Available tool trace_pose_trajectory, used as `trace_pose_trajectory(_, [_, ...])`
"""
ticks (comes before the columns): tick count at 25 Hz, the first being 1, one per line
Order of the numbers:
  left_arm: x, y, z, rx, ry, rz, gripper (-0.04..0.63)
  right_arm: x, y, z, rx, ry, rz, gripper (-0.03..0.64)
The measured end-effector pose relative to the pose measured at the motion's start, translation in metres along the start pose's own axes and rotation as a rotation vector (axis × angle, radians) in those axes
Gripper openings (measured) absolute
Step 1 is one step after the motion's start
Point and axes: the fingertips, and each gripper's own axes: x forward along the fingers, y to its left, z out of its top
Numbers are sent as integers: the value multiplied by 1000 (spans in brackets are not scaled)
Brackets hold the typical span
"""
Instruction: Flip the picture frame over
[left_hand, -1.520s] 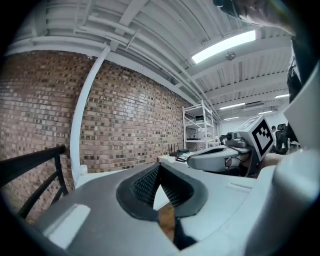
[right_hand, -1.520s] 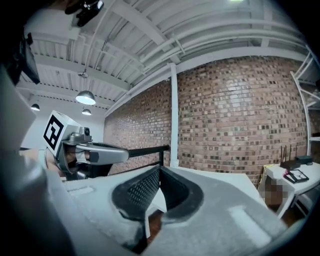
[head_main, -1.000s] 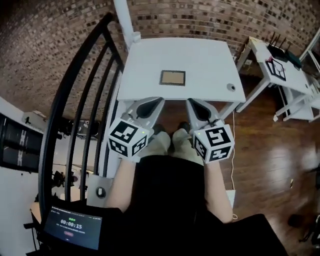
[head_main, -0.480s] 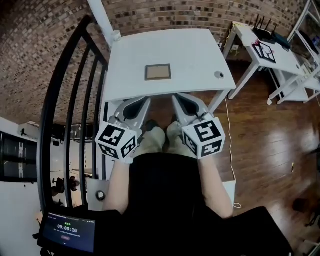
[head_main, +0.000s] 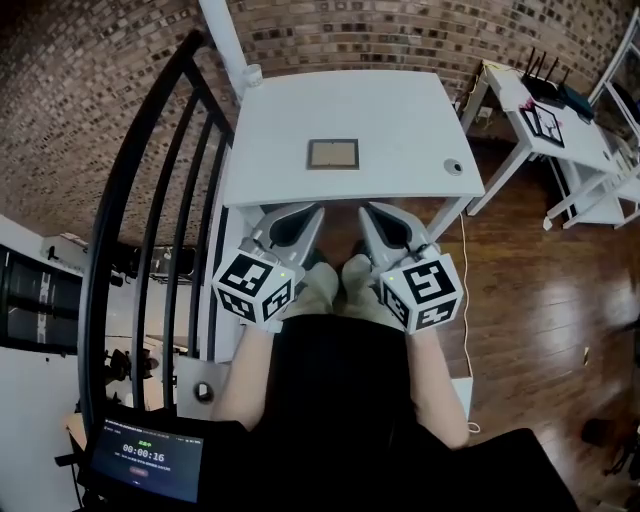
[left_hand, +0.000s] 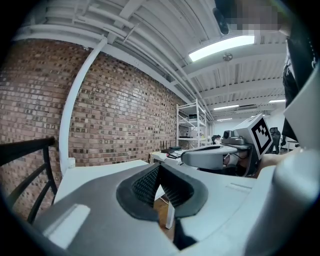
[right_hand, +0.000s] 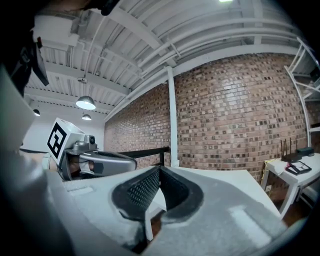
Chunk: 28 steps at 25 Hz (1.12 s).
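A small picture frame (head_main: 332, 154) with a dark rim and a brownish panel lies flat near the middle of the white table (head_main: 400, 120). My left gripper (head_main: 312, 212) and my right gripper (head_main: 370, 211) are held side by side just short of the table's near edge, well apart from the frame. Both are shut with nothing between their jaws. In the left gripper view the left gripper (left_hand: 159, 166) points level over the table's edge; in the right gripper view the right gripper (right_hand: 160, 169) does the same. The frame is hidden in both gripper views.
A black metal railing (head_main: 150, 200) runs along the left of the table. A white post (head_main: 228, 45) rises at the table's far left corner. A round cable hole (head_main: 455, 167) sits at the table's right. A second white table (head_main: 560, 120) with a router stands to the right. Brick wall behind.
The head view has swung, so the table and frame shift in the picture. Both grippers stay shut just short of the table's near edge; the left one has sunk a little.
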Motion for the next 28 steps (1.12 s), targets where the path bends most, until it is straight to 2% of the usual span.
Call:
trace_pose_trajectory(20, [3, -13, -8, -31, 7, -71, 14, 1, 7, -4, -35, -2, 16, -8])
trace_pose_trajectory(28, [6, -18, -5, -32, 5, -76, 14, -2, 6, 0, -44, -4, 21, -8])
